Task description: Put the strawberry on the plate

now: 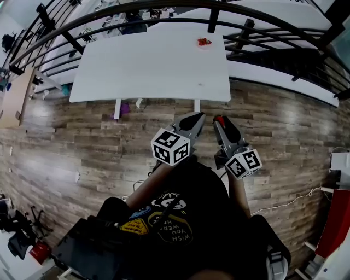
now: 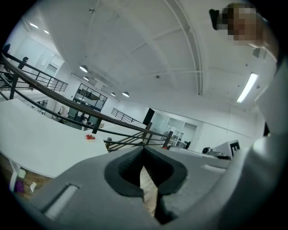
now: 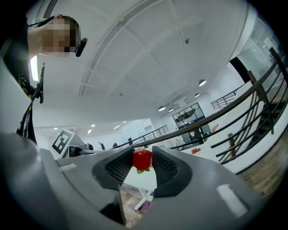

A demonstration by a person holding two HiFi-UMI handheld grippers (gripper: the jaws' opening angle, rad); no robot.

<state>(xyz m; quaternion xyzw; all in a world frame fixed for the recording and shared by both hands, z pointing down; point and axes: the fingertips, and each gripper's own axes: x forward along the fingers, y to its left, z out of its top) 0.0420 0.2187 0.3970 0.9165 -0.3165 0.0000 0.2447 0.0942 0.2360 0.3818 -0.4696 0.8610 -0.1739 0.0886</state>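
A red strawberry with a green leaf stub sits pinched between the pads of my right gripper, which is shut on it. From the head view the same strawberry shows at the tip of the right gripper, held over the wooden floor short of the white table. A small plate with red strawberries on it rests near the table's far right edge; the plate appears far off in the left gripper view too. My left gripper is beside the right one, its jaws shut with nothing between them.
A dark metal railing curves behind the table. Wood plank floor lies between me and the table. White table legs stand at the near edge, with a small purple object on the floor by them.
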